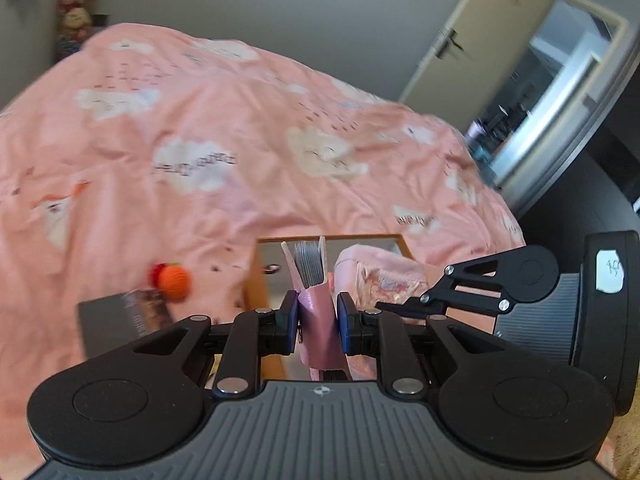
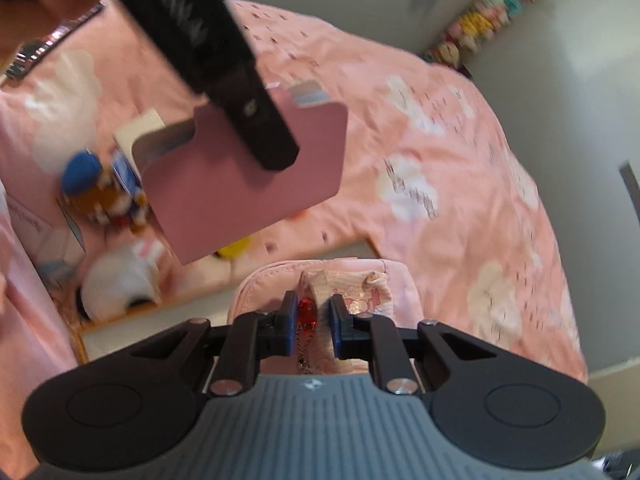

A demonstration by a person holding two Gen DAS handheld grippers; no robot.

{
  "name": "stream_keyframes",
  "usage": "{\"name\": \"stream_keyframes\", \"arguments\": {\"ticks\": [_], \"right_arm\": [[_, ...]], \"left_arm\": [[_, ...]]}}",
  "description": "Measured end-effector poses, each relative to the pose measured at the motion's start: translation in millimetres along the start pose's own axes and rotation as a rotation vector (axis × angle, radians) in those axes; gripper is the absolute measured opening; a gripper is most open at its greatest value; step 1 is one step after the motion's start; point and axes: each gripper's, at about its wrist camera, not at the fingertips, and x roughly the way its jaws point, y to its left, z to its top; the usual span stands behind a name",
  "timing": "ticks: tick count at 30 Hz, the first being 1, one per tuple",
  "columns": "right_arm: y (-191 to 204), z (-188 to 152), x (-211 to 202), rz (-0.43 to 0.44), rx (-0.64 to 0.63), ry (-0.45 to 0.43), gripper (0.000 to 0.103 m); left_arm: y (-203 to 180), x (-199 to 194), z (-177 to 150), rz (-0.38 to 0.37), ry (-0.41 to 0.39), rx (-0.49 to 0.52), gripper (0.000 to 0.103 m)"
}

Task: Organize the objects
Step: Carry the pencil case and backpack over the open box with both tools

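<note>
My left gripper (image 1: 318, 322) is shut on a pink card holder (image 1: 316, 312) with grey cards fanned out of its top, held above a wooden box (image 1: 256, 276) on the bed. The same holder (image 2: 248, 176) shows from the side in the right wrist view, under the left gripper's finger (image 2: 256, 132). My right gripper (image 2: 313, 326) is shut on a pink fabric pouch (image 2: 360, 292) at its opening, with a red bead charm (image 2: 307, 316) on a chain between the fingers. The pouch (image 1: 376, 276) also shows in the left wrist view, with the right gripper (image 1: 400, 308) at it.
A pink cloud-print duvet (image 1: 240, 140) covers the bed. An orange knitted ball (image 1: 173, 280) and a dark book (image 1: 116, 320) lie left of the box. Plush toys (image 2: 120, 276), a blue-capped toy (image 2: 86, 184) and a small carton (image 2: 132, 148) lie at left. A door (image 1: 472, 40) stands at right.
</note>
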Motion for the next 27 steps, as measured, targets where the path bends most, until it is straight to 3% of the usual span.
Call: {"name": "stream_keyframes", "arguments": {"ticks": [6, 14, 21, 27], "right_arm": [[-5.5, -43.3, 21.7, 0.038, 0.071, 0.012, 0.017], [7.5, -61.4, 70.4, 0.108, -0.076, -0.03, 0.017], [7.6, -53.2, 119.5, 0.135, -0.185, 0.0, 0.018], [-2.5, -54.3, 138.5, 0.151, -0.152, 0.033, 0.021]], "left_arm": [[-16.4, 70.8, 3.6, 0.022, 0.142, 0.084, 0.022], [-13.6, 129.7, 4.1, 0.104, 0.255, 0.18, 0.022], [-6.3, 153.8, 7.3, 0.166, 0.307, 0.249, 0.022], [-0.6, 163.0, 6.2, 0.206, 0.293, 0.229, 0.022]]}}
